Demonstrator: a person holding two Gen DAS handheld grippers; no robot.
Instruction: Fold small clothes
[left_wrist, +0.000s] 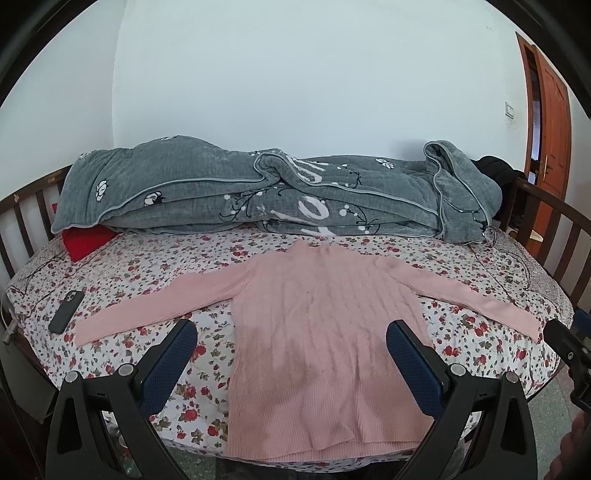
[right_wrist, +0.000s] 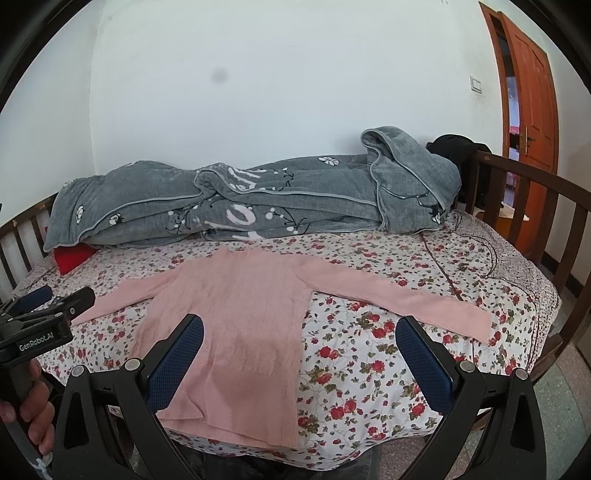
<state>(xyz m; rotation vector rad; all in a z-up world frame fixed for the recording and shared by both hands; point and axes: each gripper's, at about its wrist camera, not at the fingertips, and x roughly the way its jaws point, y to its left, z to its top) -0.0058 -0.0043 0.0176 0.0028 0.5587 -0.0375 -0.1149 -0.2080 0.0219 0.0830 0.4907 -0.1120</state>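
Left wrist view looks down the bed at a pink sweater (left_wrist: 325, 332) laid flat on its back, body toward the near edge, both sleeves stretched out to the sides. The left claw (left_wrist: 291, 354) hangs above the hem end with its jaws spread wide, gripping nothing; its blue pads (left_wrist: 173, 362) sit either side of the sweater's lower body. From the right wrist view, the right claw (right_wrist: 299, 354) is just as wide and just as empty, poised over the sweater's right edge and the bare sheet beside it.

No fold looks started, so the first move, I'd judge, is a sleeve. To do it well, each claw should pinch a sleeve (right_wrist: 424, 306) near the cuff, catching only the knit and not the sheet beneath, then carry it low across the chest so it lands straight — lifting high would drag the soft body out of square. The knit looks limp and stretchy, so a slow pull suits it.

The bed (left_wrist: 498, 332) wears a white sheet with red flowers and sits inside a dark wooden rail. A grey quilt (left_wrist: 258, 192) is heaped along the far side, a red cushion (left_wrist: 85, 240) peeking from under it, and a dark phone (left_wrist: 66, 310) lies near the left sleeve — well worth avoiding. White wall behind; an orange-brown door (right_wrist: 532, 110) stands at the right.
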